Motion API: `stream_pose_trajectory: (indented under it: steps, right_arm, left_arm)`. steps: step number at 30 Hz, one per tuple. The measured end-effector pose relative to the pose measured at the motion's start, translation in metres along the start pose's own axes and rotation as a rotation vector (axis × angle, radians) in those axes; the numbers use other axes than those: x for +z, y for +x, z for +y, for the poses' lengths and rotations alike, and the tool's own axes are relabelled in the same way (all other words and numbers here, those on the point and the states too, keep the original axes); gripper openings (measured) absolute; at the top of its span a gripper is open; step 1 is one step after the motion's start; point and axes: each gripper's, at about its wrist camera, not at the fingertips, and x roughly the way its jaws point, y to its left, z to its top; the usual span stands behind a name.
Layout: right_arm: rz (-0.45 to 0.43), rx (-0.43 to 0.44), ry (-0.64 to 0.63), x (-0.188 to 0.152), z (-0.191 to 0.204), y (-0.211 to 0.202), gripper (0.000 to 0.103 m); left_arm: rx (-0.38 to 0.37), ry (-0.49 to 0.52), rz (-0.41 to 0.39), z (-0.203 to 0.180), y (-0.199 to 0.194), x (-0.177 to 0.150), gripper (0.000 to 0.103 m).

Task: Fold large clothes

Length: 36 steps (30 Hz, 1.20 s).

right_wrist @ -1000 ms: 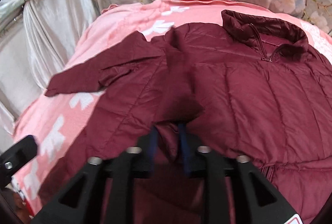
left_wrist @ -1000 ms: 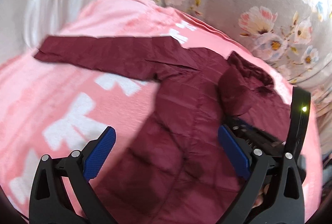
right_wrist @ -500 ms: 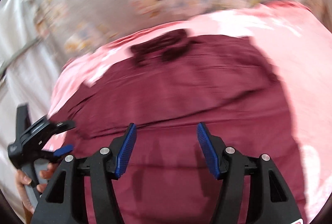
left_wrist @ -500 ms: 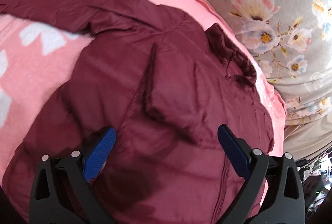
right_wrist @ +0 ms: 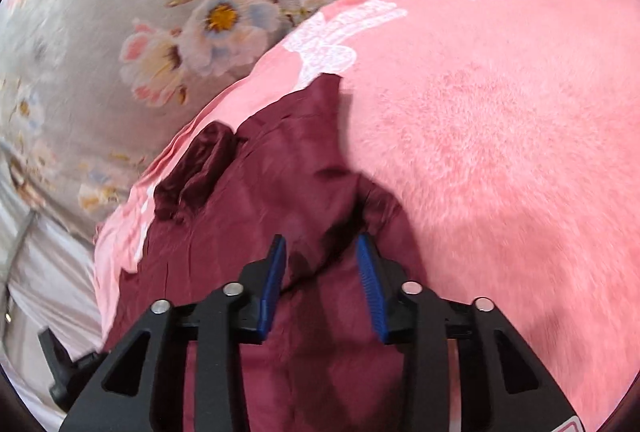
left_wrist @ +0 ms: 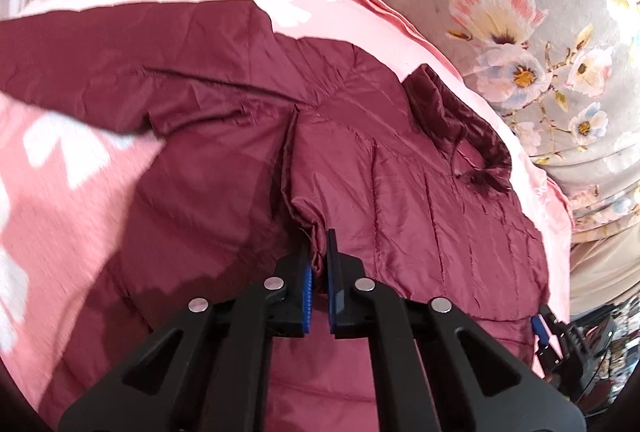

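Observation:
A maroon puffer jacket (left_wrist: pixel 420 199) lies spread on a pink blanket (left_wrist: pixel 72 191), collar (left_wrist: pixel 460 123) toward the floral fabric, one sleeve (left_wrist: pixel 120 71) stretched out left. My left gripper (left_wrist: pixel 318 252) is shut on a raised fold of the jacket at its front panel's edge. In the right wrist view the jacket (right_wrist: pixel 272 191) fills the lower left, its collar (right_wrist: pixel 196 167) at the far edge. My right gripper (right_wrist: pixel 320 260) is open, its blue pads either side of the jacket's right edge, holding nothing.
Grey floral fabric (left_wrist: pixel 520 11) rises behind the bed and shows in the right wrist view (right_wrist: pixel 120 11). The pink blanket (right_wrist: pixel 500 151) spreads right of the jacket. The right gripper's body (left_wrist: pixel 560 344) shows at the left view's lower right.
My left gripper has closed on a fold of the jacket; it was open half a second ago. My right gripper let go of the jacket, opened and swung toward the jacket's right edge.

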Motion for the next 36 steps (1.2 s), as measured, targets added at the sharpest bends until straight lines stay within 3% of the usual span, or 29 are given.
stream_pose_trajectory:
  steps: [4,8,10,12,14,17,20,24,26,29,30,31,33,36]
  right_arm:
    - [-0.026,0.022,0.012,0.011,-0.001,0.005,0.010]
    - [-0.167,0.084,-0.003,0.022,0.008,-0.022,0.003]
    - [-0.183,0.073,-0.030,0.022,0.012,-0.024,0.002]
    - [-0.157,-0.011,-0.095,0.019,0.018,-0.014,0.001]
    - [-0.086,-0.099,-0.109,0.014,0.011,0.006,0.001]
    - [-0.006,-0.137,-0.068,0.007,-0.011,0.025,0.000]
    - [0.004,-0.148,-0.074,0.006,-0.014,0.028,0.000]
    - [-0.003,-0.252,-0.184,0.001,0.004,0.027,0.000]
    - [-0.055,-0.278,-0.208,-0.006,0.011,0.012,0.010]
    - [-0.140,-0.287,-0.246,-0.016,0.023,-0.016,0.014]
    - [-0.169,-0.277,-0.270,-0.021,0.032,-0.026,0.014]
    - [-0.183,-0.256,-0.294,-0.025,0.042,-0.033,0.014]
    - [-0.179,-0.190,-0.355,-0.036,0.068,-0.039,0.014]
    - [-0.090,-0.102,-0.483,-0.062,0.119,-0.020,0.009]
  left_arm:
    - [0.019,0.020,-0.021,-0.003,0.001,0.002,0.004]
    - [0.038,0.021,-0.046,0.000,-0.001,0.002,0.003]
    - [0.043,0.024,-0.042,0.002,0.001,-0.001,0.003]
    - [0.070,0.032,-0.027,0.004,0.008,-0.006,0.003]
    - [0.083,0.029,-0.011,0.008,0.016,-0.010,0.003]
    - [0.070,0.032,-0.013,0.012,0.018,-0.014,0.003]
    - [0.087,0.061,-0.027,0.009,0.019,-0.018,0.003]
    - [0.128,0.104,-0.057,0.001,0.020,-0.022,0.005]
    - [0.142,0.113,-0.074,0.000,0.017,-0.023,0.006]
    - [0.149,0.089,-0.102,0.005,0.001,-0.022,0.019]
    - [0.172,0.083,-0.125,0.007,-0.010,-0.023,0.034]
    - [0.195,0.077,-0.172,0.007,-0.025,-0.023,0.042]
    - [0.180,0.096,-0.244,-0.004,-0.049,-0.023,0.045]
    - [0.128,0.167,-0.247,-0.034,-0.058,-0.020,0.045]
